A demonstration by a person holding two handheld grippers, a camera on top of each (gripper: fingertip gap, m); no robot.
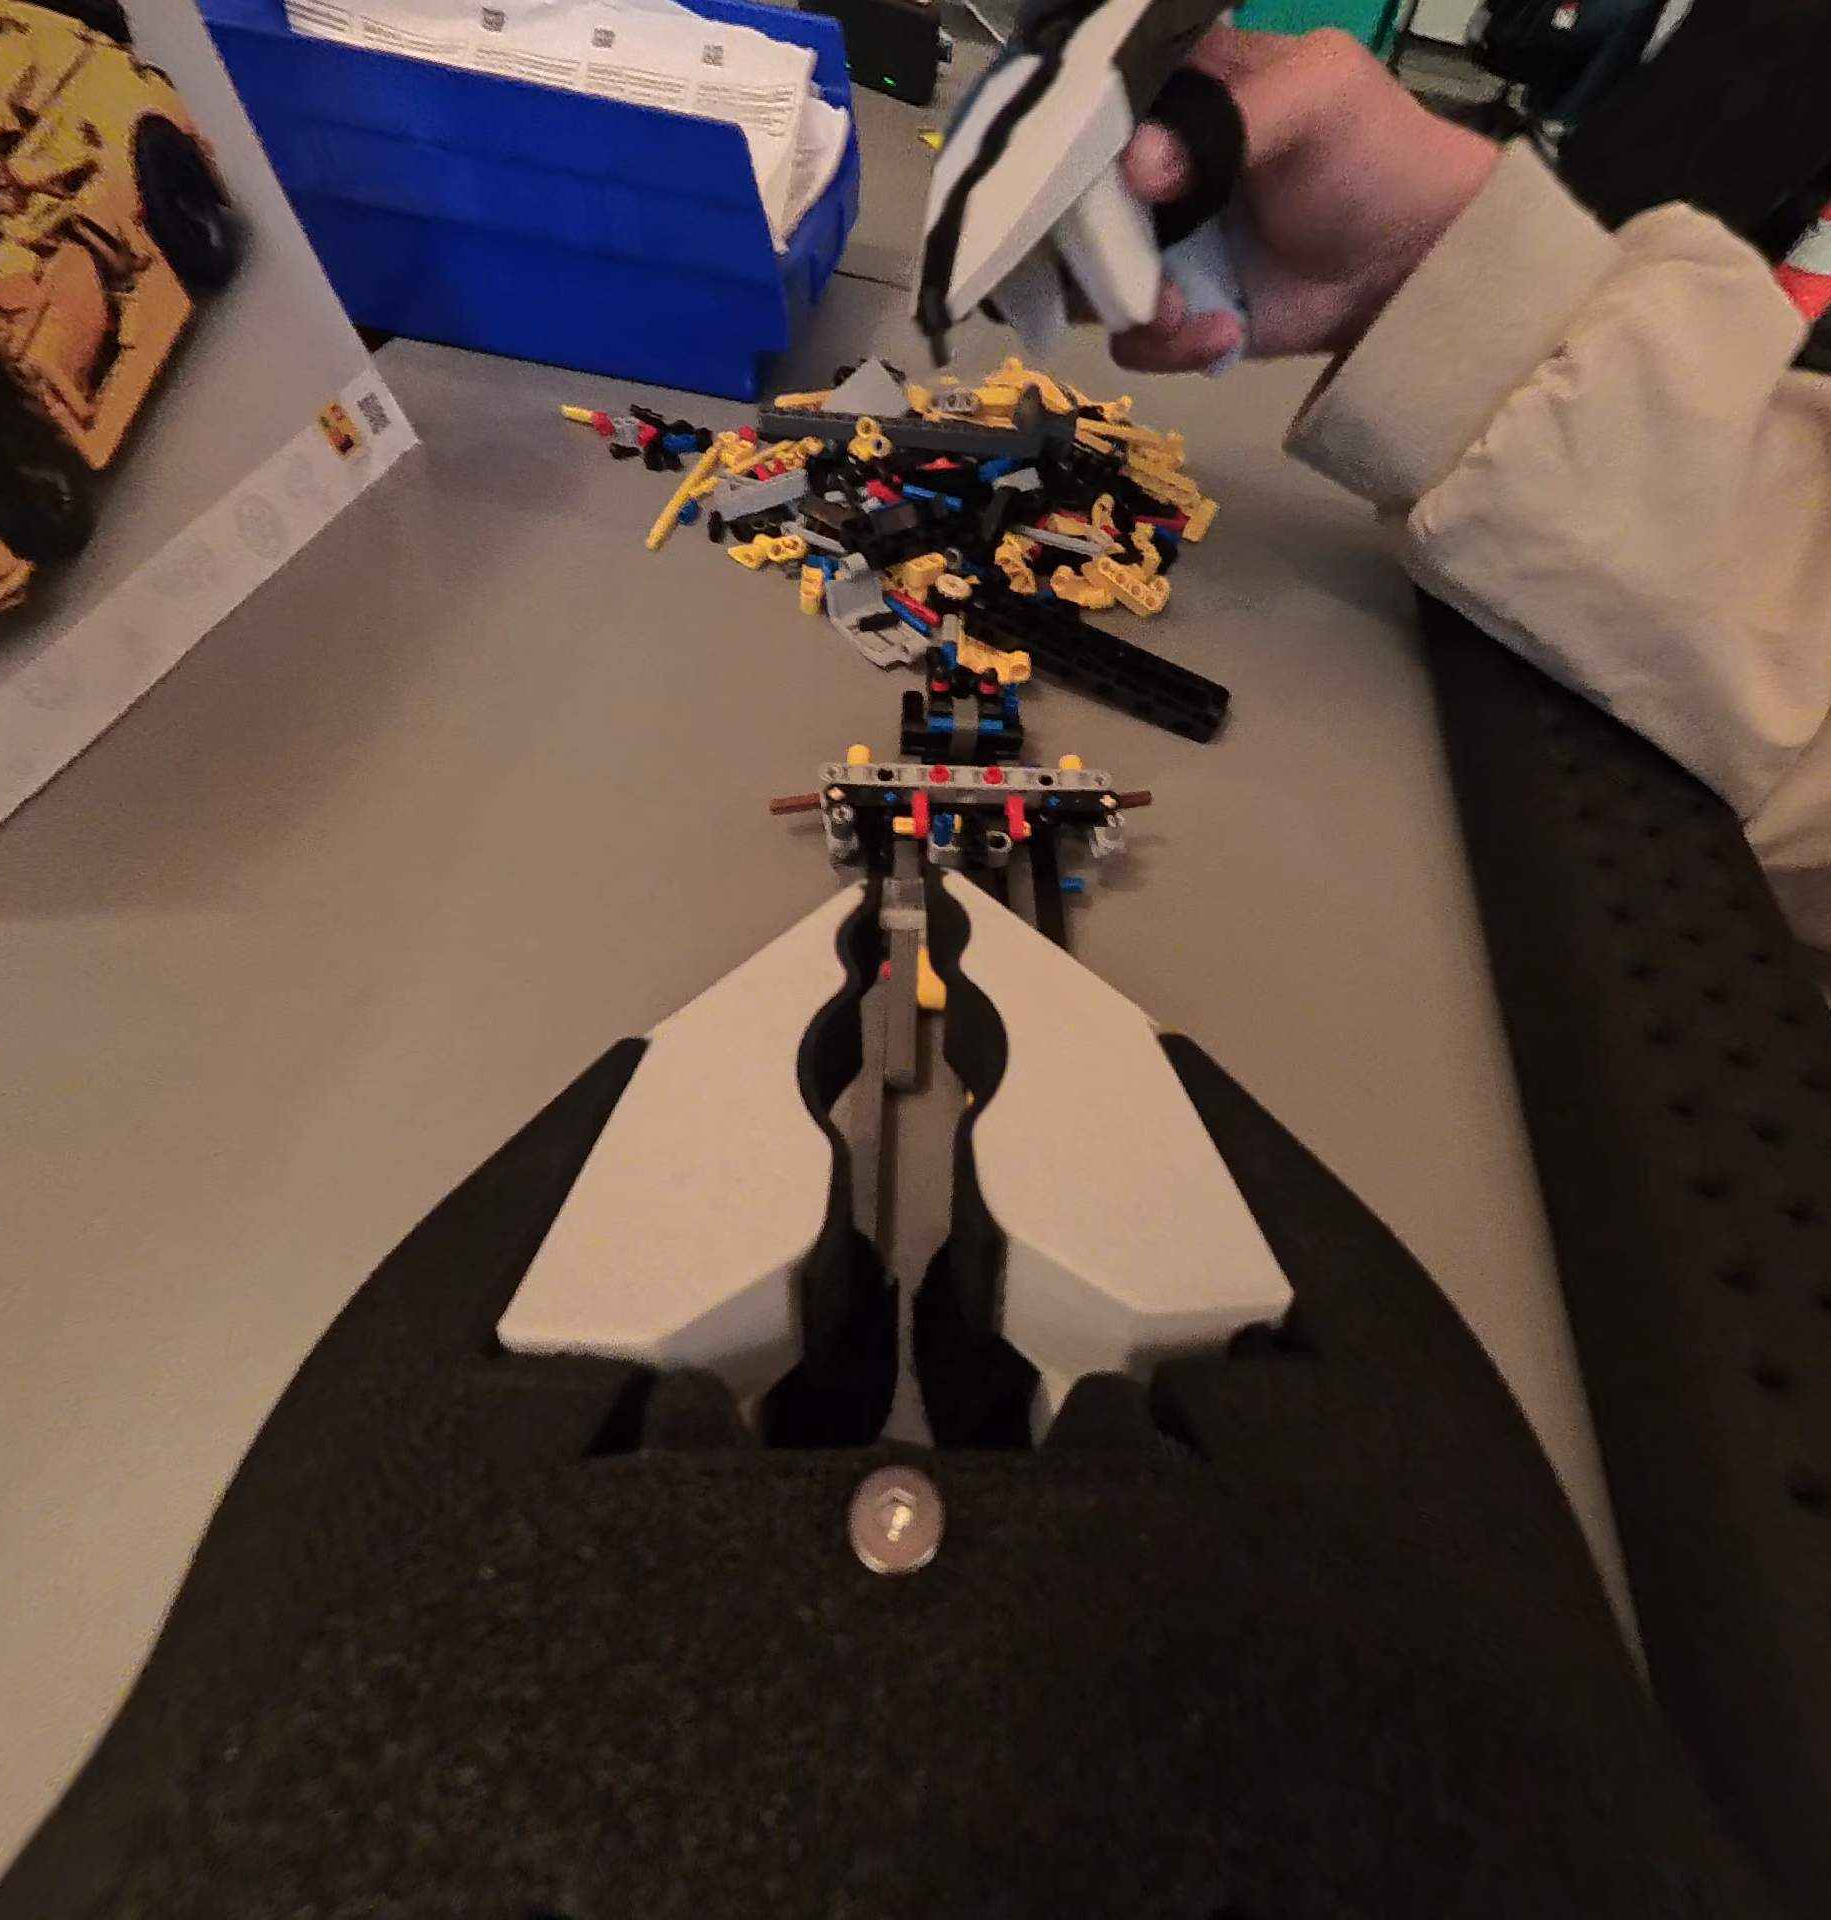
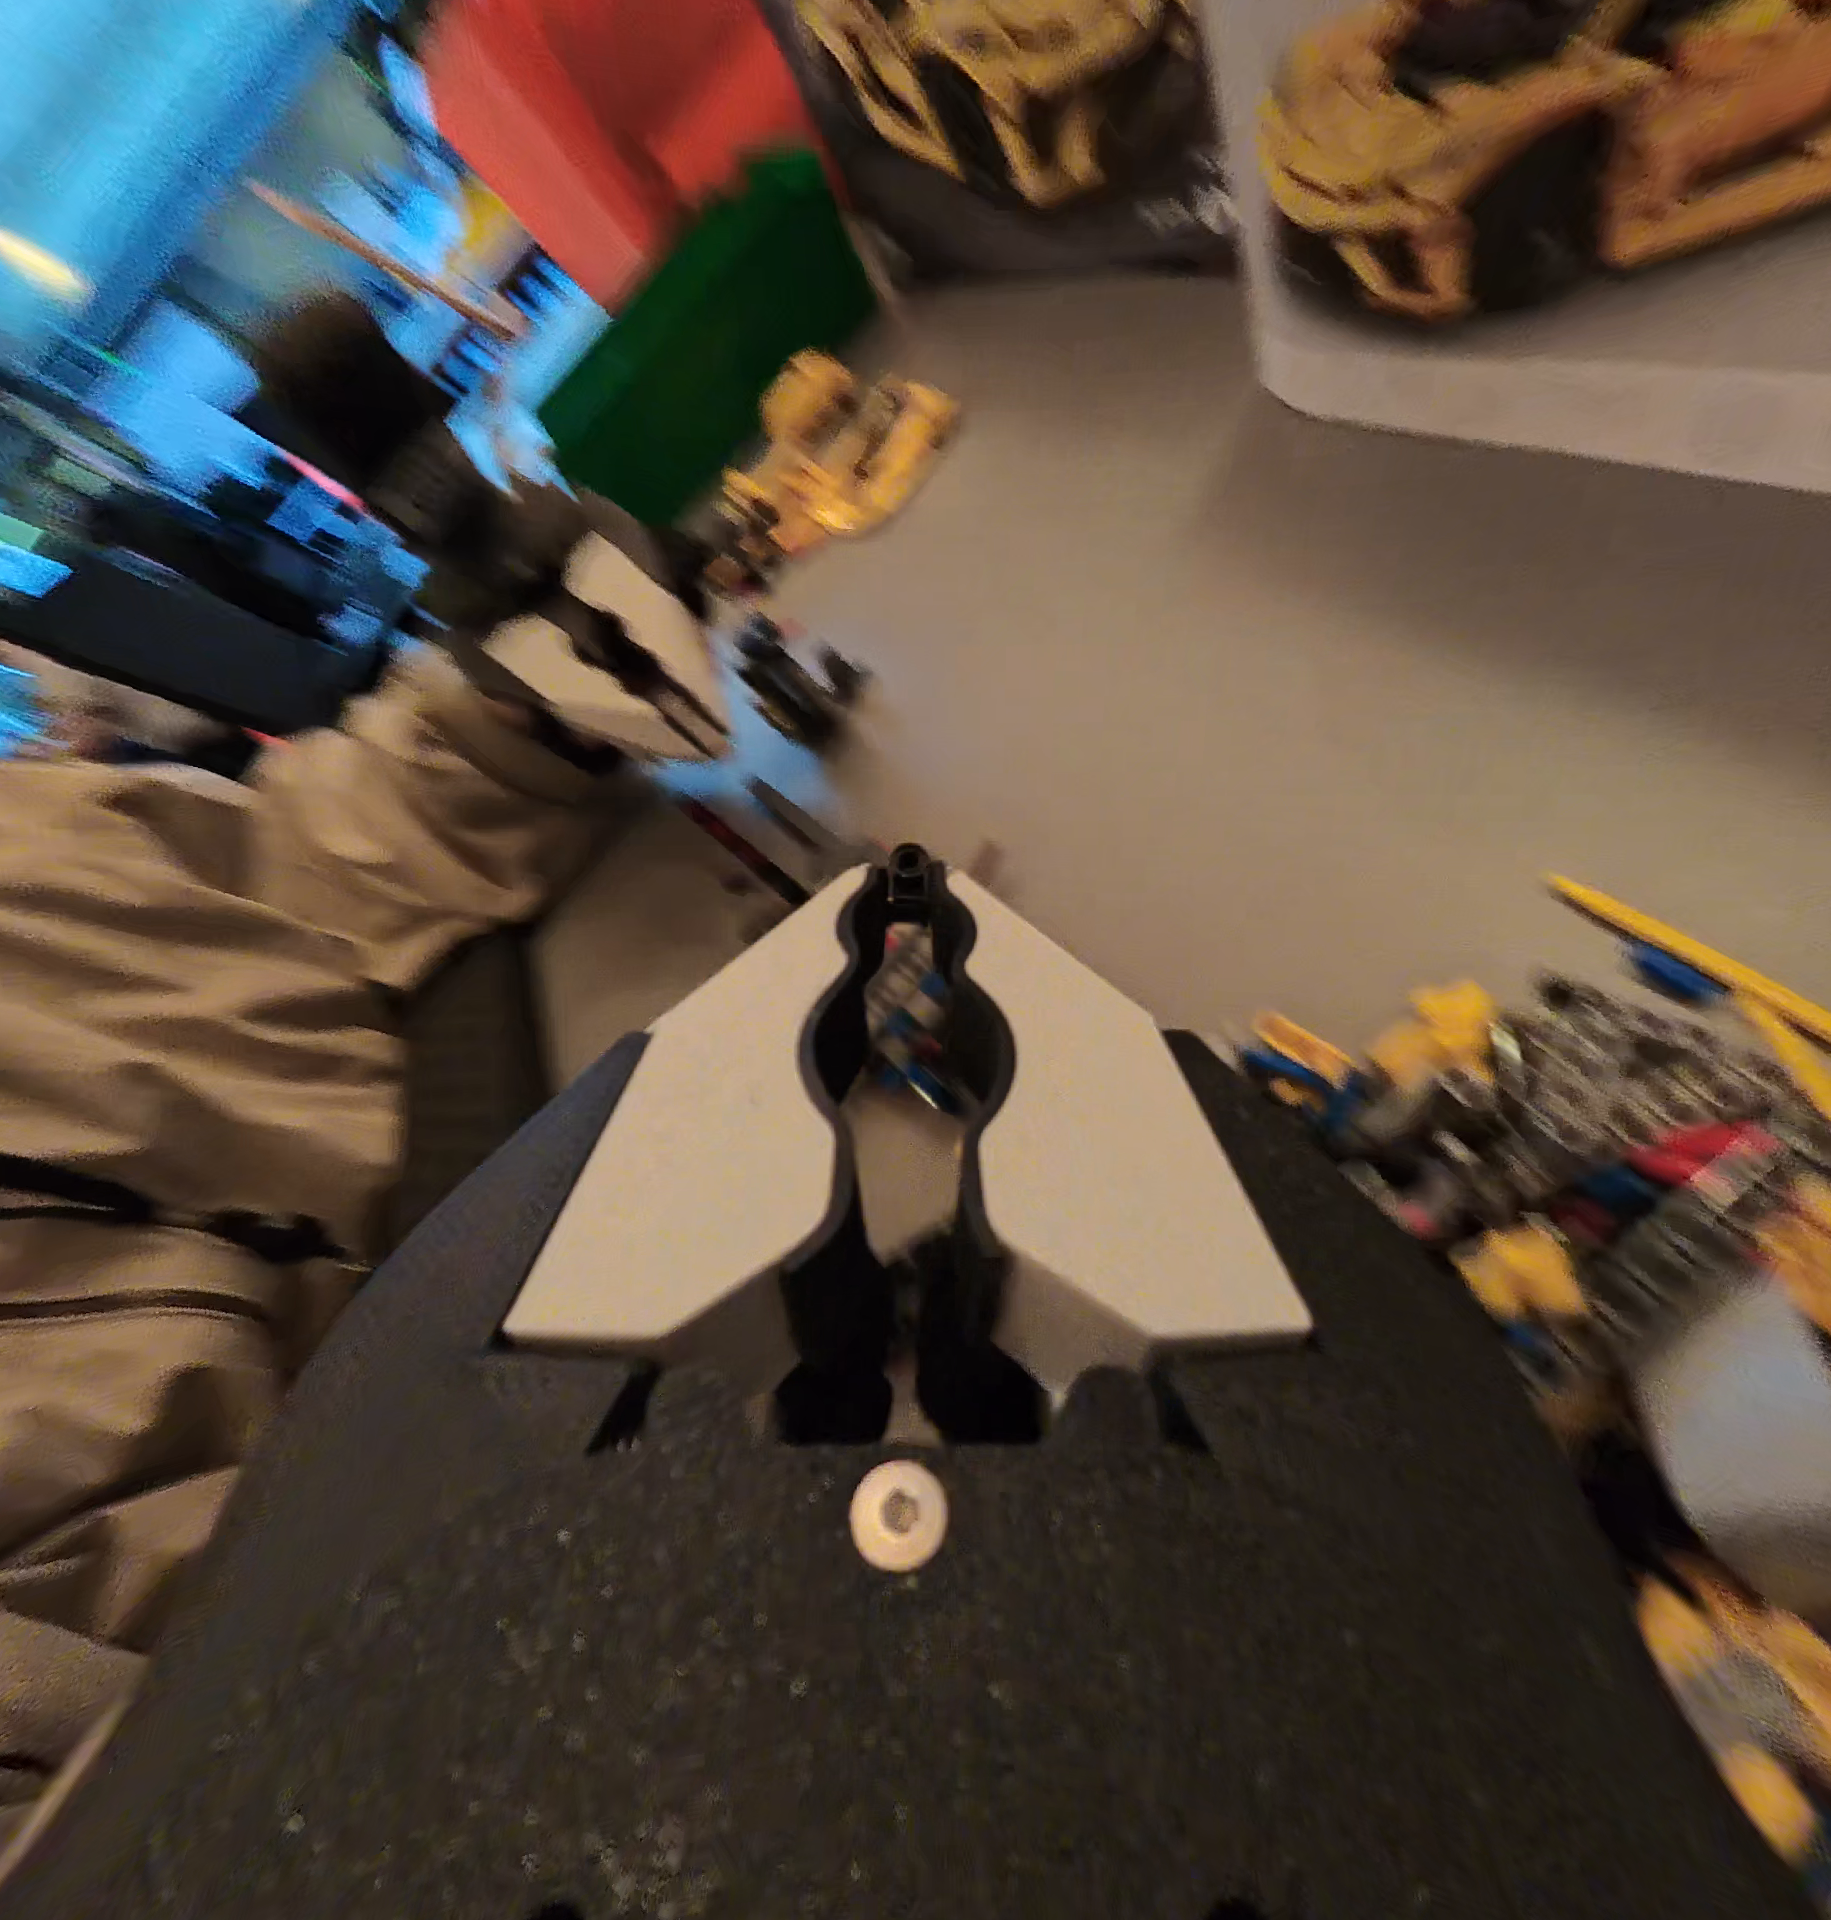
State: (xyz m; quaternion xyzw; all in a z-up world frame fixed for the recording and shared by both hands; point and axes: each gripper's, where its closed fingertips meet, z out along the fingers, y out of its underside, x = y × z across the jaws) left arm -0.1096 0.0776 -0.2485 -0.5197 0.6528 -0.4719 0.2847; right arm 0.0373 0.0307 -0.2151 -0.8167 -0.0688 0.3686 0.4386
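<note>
In the left wrist view, the left hand-held gripper [image 1: 906,904] is clamped on a partly built brick chassis [image 1: 958,805] resting mid-tabletop [image 1: 423,935], just before the loose pile of pieces [image 1: 952,499]. In the blurred right wrist view, the right hand-held gripper [image 2: 909,883] pinches a small black connector [image 2: 909,871] above the tabletop, apart from the chassis and not yet fitted.

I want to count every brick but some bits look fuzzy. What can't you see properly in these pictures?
- Right wrist view: the brick pile is smeared by motion blur, so pieces cannot be counted.
- Right wrist view: the small black piece in the right claw is mostly hidden by the fingers.
- Left wrist view: the part-built frame in the left claw is half covered by the fingers.
- Left wrist view: the picture box is cut off by the edge.
</note>
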